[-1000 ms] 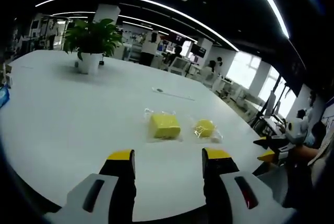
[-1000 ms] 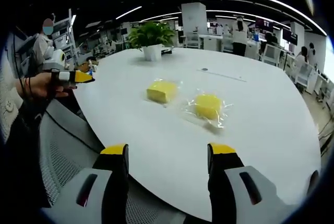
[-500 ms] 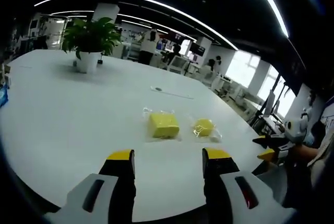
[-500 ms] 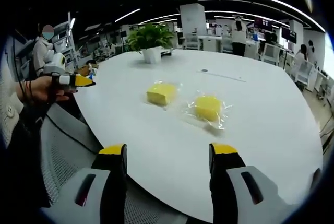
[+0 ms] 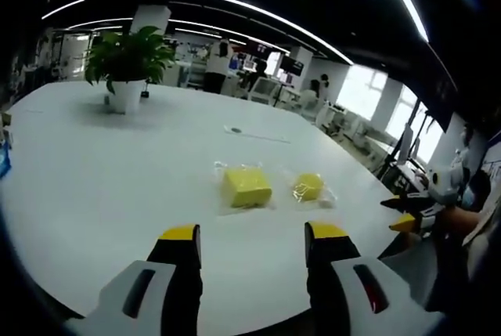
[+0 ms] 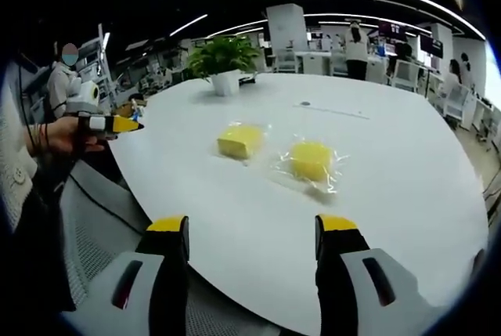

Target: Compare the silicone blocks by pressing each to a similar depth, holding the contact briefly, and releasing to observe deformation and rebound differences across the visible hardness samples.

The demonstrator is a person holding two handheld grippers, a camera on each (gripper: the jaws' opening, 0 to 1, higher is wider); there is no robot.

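Observation:
Two yellow silicone blocks lie in clear plastic bags on the white table [image 5: 94, 187] [image 6: 391, 195]. In the left gripper view the squarer block [image 5: 246, 186] is nearer and the smaller block [image 5: 308, 186] lies to its right. In the right gripper view the flat block [image 6: 240, 139] is left of the thicker block [image 6: 311, 159]. My left gripper [image 5: 252, 234] is open, held back from the blocks above the table's near side. My right gripper [image 6: 252, 226] is open too, short of the table edge. Each gripper shows in the other's view, held by a hand: the right gripper [image 5: 407, 213] and the left gripper [image 6: 117, 124].
A potted green plant [image 5: 127, 62] [image 6: 225, 59] stands at the table's far side. A thin cable with a small disc [image 5: 254, 135] [image 6: 329, 110] lies beyond the blocks. A grey mesh chair [image 6: 94, 226] sits below the table edge. Desks and people fill the office behind.
Both cameras have shifted slightly; the blocks have not moved. Both grippers remain open, and the hand with the other gripper sits a little lower in each view.

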